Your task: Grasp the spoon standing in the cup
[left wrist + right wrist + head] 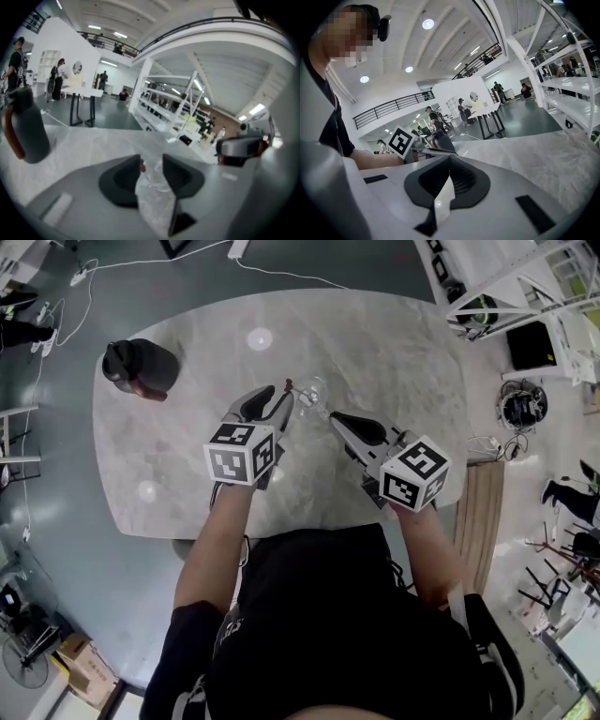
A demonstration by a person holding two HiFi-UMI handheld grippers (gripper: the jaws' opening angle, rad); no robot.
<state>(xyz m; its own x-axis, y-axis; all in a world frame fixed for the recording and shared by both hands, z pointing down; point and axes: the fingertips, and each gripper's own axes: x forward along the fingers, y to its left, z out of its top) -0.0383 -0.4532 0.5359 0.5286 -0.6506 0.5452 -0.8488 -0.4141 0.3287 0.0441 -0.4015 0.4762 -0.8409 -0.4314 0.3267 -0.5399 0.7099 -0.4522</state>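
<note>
Marble tabletop (394, 343). From left: dark jug (141, 367); left hand-held gripper (277, 399), jaws well apart and gripping nothing; spoon (290, 385) standing in the clear cup (313, 395), just ahead of those jaws; right hand-held gripper (335, 418), jaws together, empty.

Small clear glass cup (314, 397), upright on the pale marble worktop (394, 352), just above centre of the head view. Thin spoon (291, 386) stands in it, leaning toward upper left, with a dark reddish top end past the rim. In the left gripper view, the cup is blurred at lower centre, with the reddish spoon tip at its upper left.
</note>
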